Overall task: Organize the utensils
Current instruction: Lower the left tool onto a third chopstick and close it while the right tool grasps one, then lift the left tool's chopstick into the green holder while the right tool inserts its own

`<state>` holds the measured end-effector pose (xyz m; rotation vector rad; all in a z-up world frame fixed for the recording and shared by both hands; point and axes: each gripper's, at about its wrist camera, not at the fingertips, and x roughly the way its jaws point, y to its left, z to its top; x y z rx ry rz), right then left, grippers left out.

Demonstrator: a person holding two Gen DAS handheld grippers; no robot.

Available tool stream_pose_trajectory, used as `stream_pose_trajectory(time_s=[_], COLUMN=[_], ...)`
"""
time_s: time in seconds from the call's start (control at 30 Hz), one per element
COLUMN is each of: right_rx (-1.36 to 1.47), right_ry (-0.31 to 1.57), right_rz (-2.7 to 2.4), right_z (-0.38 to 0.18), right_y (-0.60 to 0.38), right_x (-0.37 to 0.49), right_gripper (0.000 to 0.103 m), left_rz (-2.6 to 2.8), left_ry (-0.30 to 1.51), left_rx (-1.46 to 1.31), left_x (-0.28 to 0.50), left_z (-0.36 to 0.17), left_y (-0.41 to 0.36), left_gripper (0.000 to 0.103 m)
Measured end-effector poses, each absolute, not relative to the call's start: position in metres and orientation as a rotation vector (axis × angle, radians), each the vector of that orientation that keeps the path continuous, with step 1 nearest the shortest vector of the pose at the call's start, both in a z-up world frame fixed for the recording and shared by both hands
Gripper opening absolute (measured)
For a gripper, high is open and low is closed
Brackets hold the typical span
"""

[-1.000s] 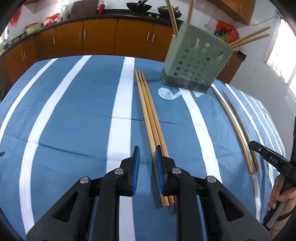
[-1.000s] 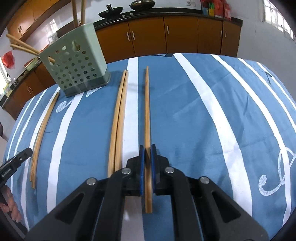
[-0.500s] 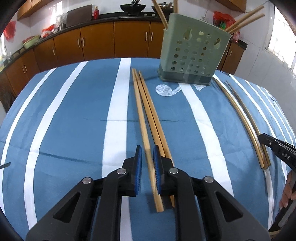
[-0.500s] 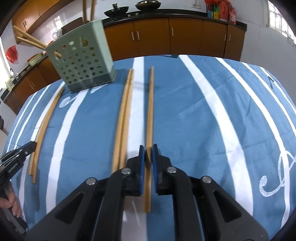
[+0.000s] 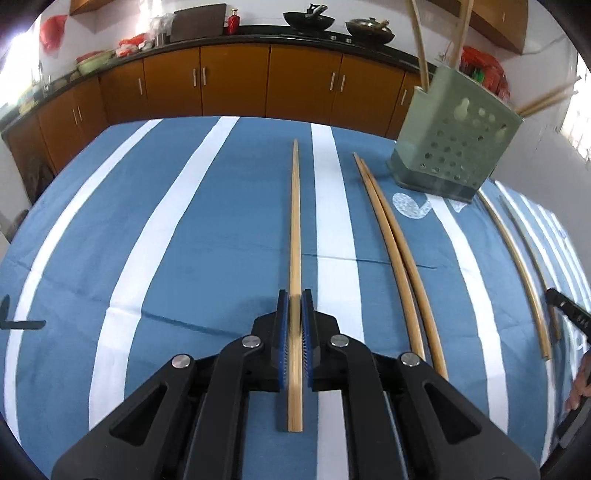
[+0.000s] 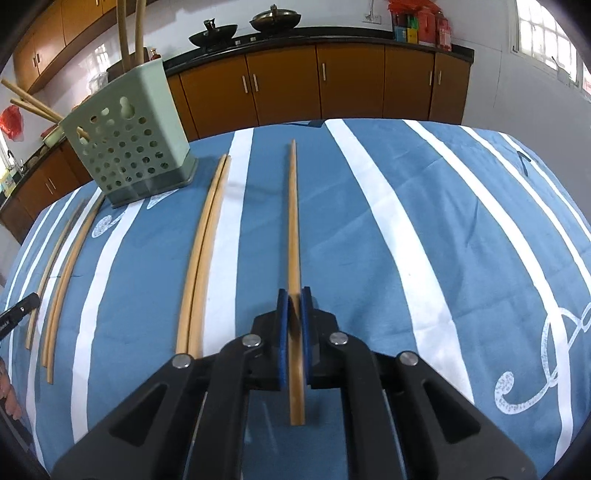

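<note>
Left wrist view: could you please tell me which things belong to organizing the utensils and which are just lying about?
Job: held chopstick, chopstick pair, green holder.
Lying about: woks, red bottle, dark board.

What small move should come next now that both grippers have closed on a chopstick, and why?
Probably lift both chopsticks clear of the cloth. The left gripper is shut on a chopstick and the right gripper on another chopstick, so carrying them to the green holder likely follows.
</note>
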<state>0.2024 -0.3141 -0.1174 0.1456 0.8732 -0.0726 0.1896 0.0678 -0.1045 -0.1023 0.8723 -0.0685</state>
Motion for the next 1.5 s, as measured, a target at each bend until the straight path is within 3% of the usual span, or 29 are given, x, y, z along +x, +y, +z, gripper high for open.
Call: stream_pose_trajectory(time_s=[1.03, 1.5], right_rx=[0.143, 0.177], right_ry=[0.873, 0.855], right_rz=[-0.075, -0.057], right_z=[-0.117, -0.113], right_y=[-0.314, -0.315], right_x=[0.201, 0.181], right_gripper=[0.008, 0.008], left_rz=[-0.096, -0.083], left_ry=[0.871, 0.871], left_rx=[-0.169, -0.058], left_x=[0.188, 0.174], left_z=[-0.104, -0.1], left_y=[0.076, 0.063], left_gripper=[0.008, 0.007])
